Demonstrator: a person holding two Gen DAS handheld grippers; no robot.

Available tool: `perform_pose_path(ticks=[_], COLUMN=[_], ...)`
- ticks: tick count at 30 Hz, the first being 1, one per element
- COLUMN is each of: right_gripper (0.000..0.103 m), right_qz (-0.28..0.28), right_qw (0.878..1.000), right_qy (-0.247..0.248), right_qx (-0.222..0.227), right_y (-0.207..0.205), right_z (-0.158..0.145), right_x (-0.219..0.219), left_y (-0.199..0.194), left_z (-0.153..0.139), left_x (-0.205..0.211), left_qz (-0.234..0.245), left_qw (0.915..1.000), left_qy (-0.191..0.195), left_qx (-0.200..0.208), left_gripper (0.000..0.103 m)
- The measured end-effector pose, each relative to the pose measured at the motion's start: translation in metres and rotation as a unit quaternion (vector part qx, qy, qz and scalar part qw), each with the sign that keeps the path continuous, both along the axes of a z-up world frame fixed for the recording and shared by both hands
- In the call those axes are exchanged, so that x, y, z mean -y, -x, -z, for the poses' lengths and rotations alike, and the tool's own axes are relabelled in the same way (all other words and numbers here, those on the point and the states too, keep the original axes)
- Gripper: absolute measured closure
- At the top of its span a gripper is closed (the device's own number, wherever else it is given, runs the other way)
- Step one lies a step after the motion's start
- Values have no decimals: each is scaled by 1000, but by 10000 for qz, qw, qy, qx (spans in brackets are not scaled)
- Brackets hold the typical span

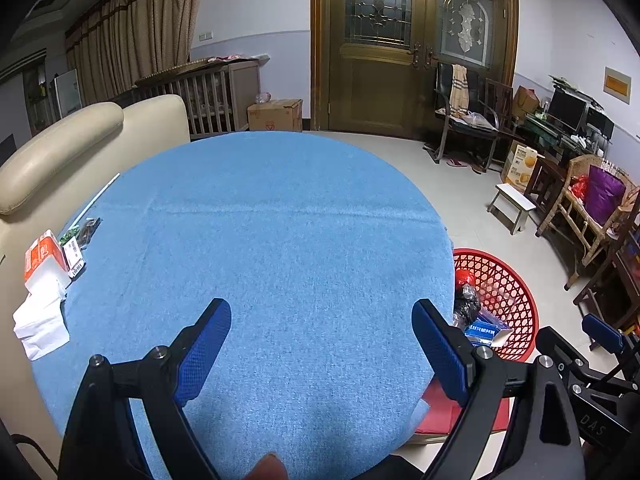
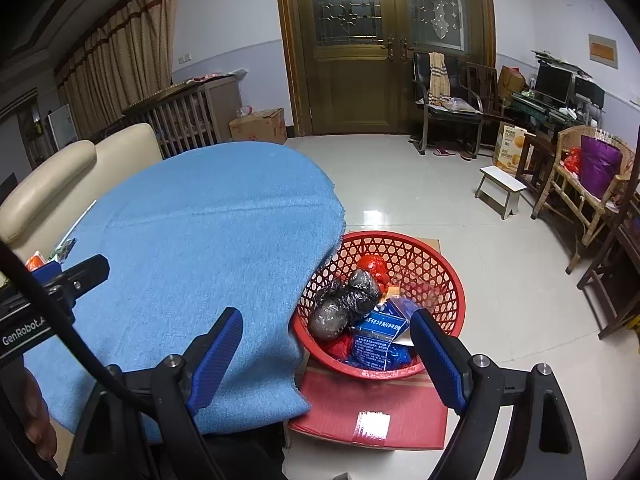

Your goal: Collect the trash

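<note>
several bags and a box are already held in the red basket [image 2: 440,276]; both claws, left claw [image 1: 322,346] and right claw [image 2: 326,354], are spread apart, empty; packets [image 1: 44,258] remain on the bench's [image 1: 280,220] far left

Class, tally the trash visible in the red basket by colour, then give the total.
Contents of the red basket, as far as the right wrist view shows:
Black crumpled bags: 1
Red bags: 1
Blue printed packets: 1
Total: 3. Anything buried underneath cannot be counted.
</note>
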State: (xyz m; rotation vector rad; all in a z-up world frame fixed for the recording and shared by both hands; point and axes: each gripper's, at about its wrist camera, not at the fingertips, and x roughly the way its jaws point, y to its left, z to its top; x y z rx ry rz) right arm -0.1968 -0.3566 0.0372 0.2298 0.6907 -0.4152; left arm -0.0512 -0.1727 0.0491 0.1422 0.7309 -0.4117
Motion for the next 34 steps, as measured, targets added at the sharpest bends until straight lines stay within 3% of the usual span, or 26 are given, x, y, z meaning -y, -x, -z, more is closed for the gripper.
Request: perform_pose_path(ticks=[17,34], right_gripper=[15,15], right_qz=[55,97], right_qw=[9999,9999], right_qy=[125,135], right_qx=[-36,-22], right_y=[-10,-9], right_z=[1,0], right_x=[0,0], left_y=[-5,-3], left_z=[13,13], left_x=[6,7], left_qz=[133,263], left_qw=[9997,9995], left_qy=[3,64], left_qx=[-215,-177], left_gripper=[11,11])
